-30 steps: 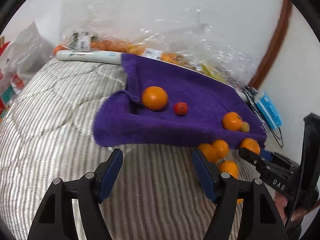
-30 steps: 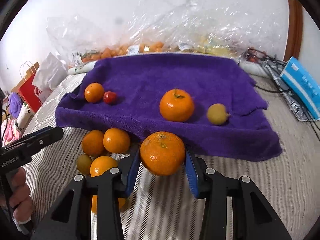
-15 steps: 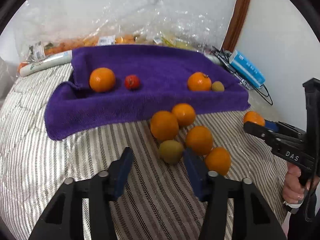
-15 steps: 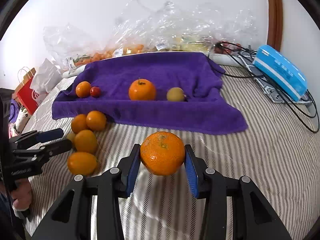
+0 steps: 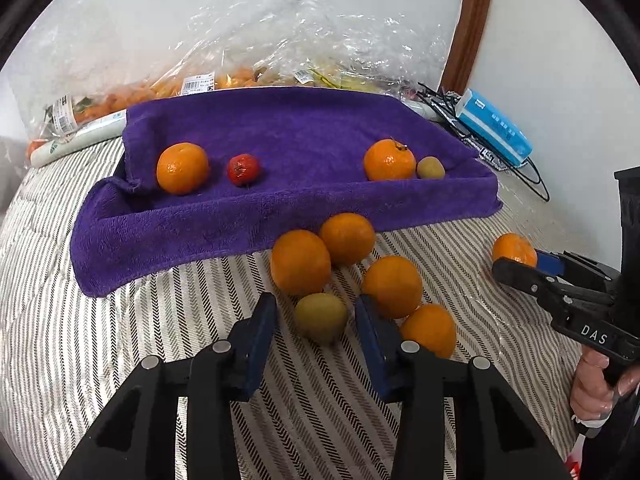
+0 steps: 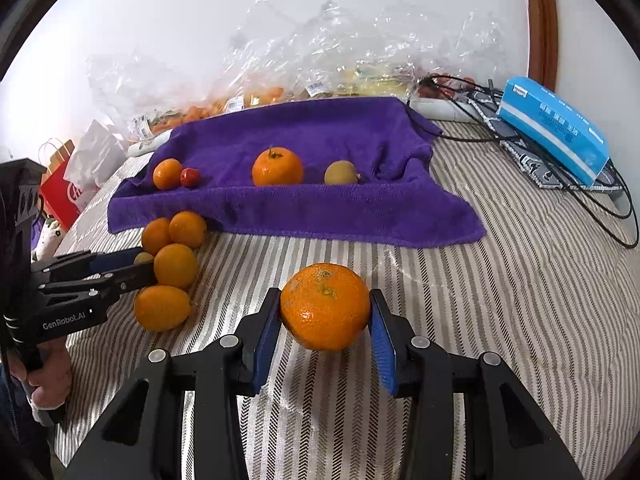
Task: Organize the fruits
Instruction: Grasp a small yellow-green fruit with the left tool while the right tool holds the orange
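Fruits are counted like this: on the purple towel (image 5: 304, 140) lie two oranges, one small red fruit (image 5: 243, 169) and one yellow-green fruit (image 5: 430, 167). On the striped cover (image 5: 80, 340) before it lie four oranges and one greenish fruit (image 5: 321, 317). The left gripper (image 5: 316, 330) is closing around this greenish fruit, pads apart from it. The right gripper (image 6: 325, 320) clamps one more orange (image 6: 325, 306). Fruit inside the plastic bags (image 6: 320, 64) behind is hard to count. From the right wrist view the left gripper mostly hides the greenish fruit.
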Tool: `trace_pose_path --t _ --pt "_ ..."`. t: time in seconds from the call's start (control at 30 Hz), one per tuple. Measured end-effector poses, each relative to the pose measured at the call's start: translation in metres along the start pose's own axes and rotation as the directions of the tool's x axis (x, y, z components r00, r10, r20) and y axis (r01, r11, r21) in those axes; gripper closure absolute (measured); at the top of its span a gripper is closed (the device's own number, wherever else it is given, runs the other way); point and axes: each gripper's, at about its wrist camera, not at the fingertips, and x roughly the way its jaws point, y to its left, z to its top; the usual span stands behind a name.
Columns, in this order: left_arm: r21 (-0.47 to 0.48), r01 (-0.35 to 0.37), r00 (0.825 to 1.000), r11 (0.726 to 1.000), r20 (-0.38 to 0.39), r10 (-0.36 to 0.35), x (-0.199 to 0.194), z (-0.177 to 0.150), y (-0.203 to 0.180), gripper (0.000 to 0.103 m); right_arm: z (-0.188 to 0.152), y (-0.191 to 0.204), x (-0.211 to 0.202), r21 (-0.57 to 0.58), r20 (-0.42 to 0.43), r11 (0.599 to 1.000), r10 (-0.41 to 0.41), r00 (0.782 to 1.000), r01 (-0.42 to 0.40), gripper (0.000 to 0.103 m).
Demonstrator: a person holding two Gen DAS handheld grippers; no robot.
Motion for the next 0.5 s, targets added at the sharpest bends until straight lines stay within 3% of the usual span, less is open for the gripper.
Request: trace_pose_path --t 0.2,0.5 --pt "0.001 0.006 1.0 1.0 -0.001 -0.006 0.002 0.001 -0.003 0.067 0.0 0.001 0.002 -0.008 -0.004 1.0 0.007 1.0 -0.007 0.06" --pt "0.046 -0.047 0.999 0.998 -0.01 0.047 0.005 0.001 -0.012 0.066 0.001 0.0 0.008 0.001 -0.037 1.0 -0.014 0.999 0.014 0.06"
